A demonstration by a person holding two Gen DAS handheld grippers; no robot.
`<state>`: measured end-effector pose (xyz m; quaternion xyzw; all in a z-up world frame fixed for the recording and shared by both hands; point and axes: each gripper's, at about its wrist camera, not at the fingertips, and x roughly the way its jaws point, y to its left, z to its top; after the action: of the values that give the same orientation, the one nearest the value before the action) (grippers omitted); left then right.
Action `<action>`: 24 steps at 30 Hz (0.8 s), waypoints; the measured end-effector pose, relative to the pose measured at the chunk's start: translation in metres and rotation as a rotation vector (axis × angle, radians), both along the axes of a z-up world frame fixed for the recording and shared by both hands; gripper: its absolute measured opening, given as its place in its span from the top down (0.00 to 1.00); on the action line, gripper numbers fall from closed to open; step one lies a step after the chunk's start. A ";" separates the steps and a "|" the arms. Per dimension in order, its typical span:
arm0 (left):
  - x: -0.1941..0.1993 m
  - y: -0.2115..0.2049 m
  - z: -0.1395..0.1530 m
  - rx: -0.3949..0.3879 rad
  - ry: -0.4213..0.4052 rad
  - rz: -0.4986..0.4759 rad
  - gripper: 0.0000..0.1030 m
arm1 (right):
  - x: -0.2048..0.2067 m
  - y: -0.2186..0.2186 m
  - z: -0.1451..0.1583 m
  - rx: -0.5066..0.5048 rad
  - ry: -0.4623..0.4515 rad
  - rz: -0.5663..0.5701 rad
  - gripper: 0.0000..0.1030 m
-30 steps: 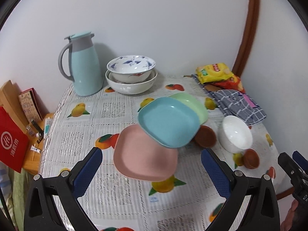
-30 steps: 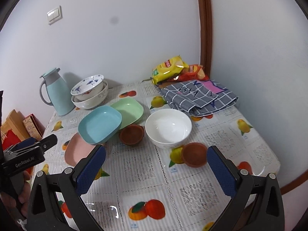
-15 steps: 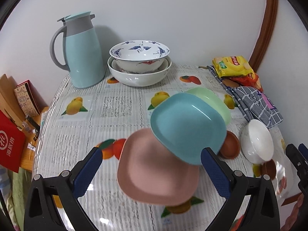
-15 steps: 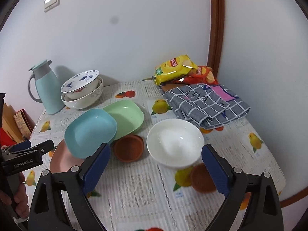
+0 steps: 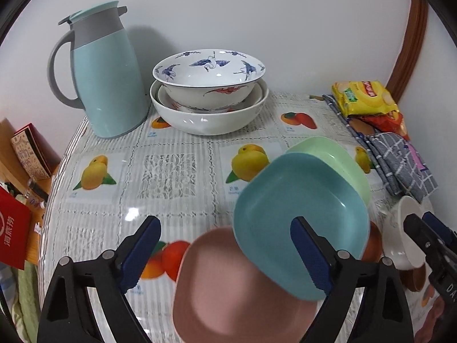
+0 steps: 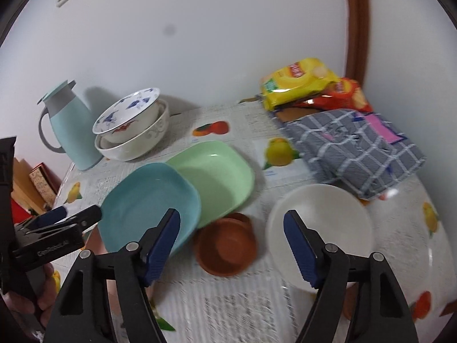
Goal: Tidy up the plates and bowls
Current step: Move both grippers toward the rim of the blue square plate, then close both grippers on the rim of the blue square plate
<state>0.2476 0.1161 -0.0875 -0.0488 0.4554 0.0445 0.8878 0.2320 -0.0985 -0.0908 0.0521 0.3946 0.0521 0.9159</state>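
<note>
Three square plates overlap on the table: pink (image 5: 228, 291), blue (image 5: 291, 217) resting on it, and green (image 5: 331, 157) behind. In the right wrist view the blue plate (image 6: 145, 200) and green plate (image 6: 217, 177) lie left of centre. My left gripper (image 5: 225, 254) is open just above the pink plate's near edge, its right finger over the blue plate. My right gripper (image 6: 231, 245) is open over a small brown saucer (image 6: 225, 245), with a white bowl (image 6: 320, 223) to its right. A blue-patterned bowl (image 5: 208, 77) sits nested in a larger white bowl (image 5: 211, 117) at the back.
A light blue thermos jug (image 5: 102, 71) stands at the back left. Snack packets (image 5: 362, 97) and a folded grey checked cloth (image 6: 357, 145) lie at the back right. Boxes and a red card (image 5: 14, 228) sit off the table's left edge. Walls close in behind and to the right.
Both grippers have moved forward and lower toward the dishes. The left one now reaches the pink and blue plates; the right one now hangs over the brown saucer. No dish has moved.
</note>
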 end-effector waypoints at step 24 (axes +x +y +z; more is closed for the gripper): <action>0.054 -0.016 -0.035 -0.053 0.038 -0.136 0.76 | 0.052 0.035 -0.057 0.000 0.146 0.066 0.79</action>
<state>0.3017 0.0999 -0.1224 -0.0405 0.4756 -0.0272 0.8783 0.2836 -0.0635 -0.1474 0.0426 0.4616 0.0782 0.8826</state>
